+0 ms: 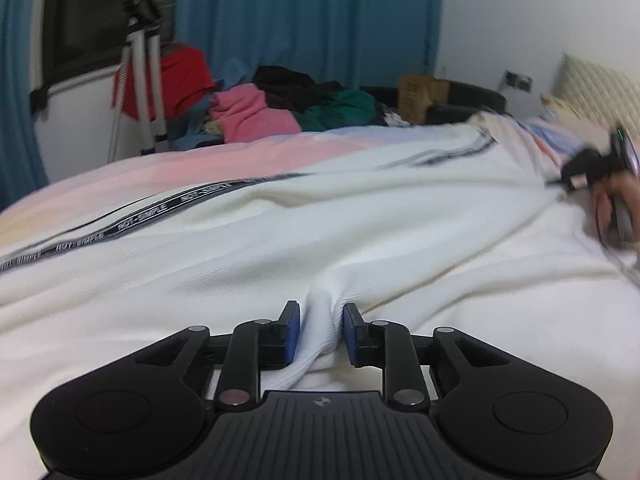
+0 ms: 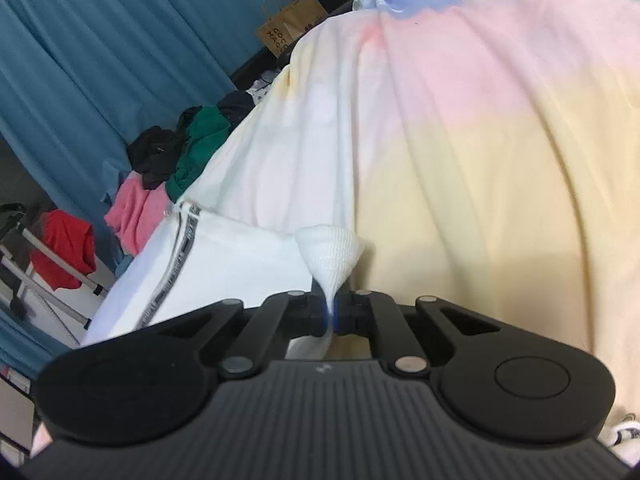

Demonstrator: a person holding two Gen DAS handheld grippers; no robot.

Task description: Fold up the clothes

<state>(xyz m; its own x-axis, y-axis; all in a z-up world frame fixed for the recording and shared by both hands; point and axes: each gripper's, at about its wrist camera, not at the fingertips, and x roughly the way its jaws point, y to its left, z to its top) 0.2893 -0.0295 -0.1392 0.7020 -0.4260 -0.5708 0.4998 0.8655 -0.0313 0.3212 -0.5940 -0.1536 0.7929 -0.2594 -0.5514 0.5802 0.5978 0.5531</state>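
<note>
White ribbed garment [image 1: 360, 220] with a black lettered tape stripe [image 1: 132, 220] lies spread across the bed, on top of a pastel bedspread [image 2: 500, 120] banded pink, yellow and blue. Left tool [image 1: 320, 330] sits low at the garment's near edge, blue pads [image 1: 291, 336] partly spread with a raised ridge of the white fabric bunched up between them; cloth touches both pads, loose pinch rather than a hard clamp. Right tool [image 2: 331, 312] is pressed together on a corner of the same white garment, a small cone of ribbed fabric [image 2: 330, 252] puckering up just beyond the fingertips. In the right wrist view the stripe runs along the garment's left part, bedspread fills the right side. In the left wrist view the right tool shows blurred at the far right edge with a hand [image 1: 616, 208] around it, over the garment's far side. Beyond the bed: pile of clothes, pink [image 1: 252, 114], dark green [image 1: 340, 108], black [image 1: 288, 80], plus a red cloth [image 1: 168, 80] draped by a white tripod [image 1: 140, 80]. Blue curtains [image 1: 312, 16] behind, brown paper bag [image 2: 290, 24] near a dark chair. Pale headboard [image 1: 600, 80] at far right.
</note>
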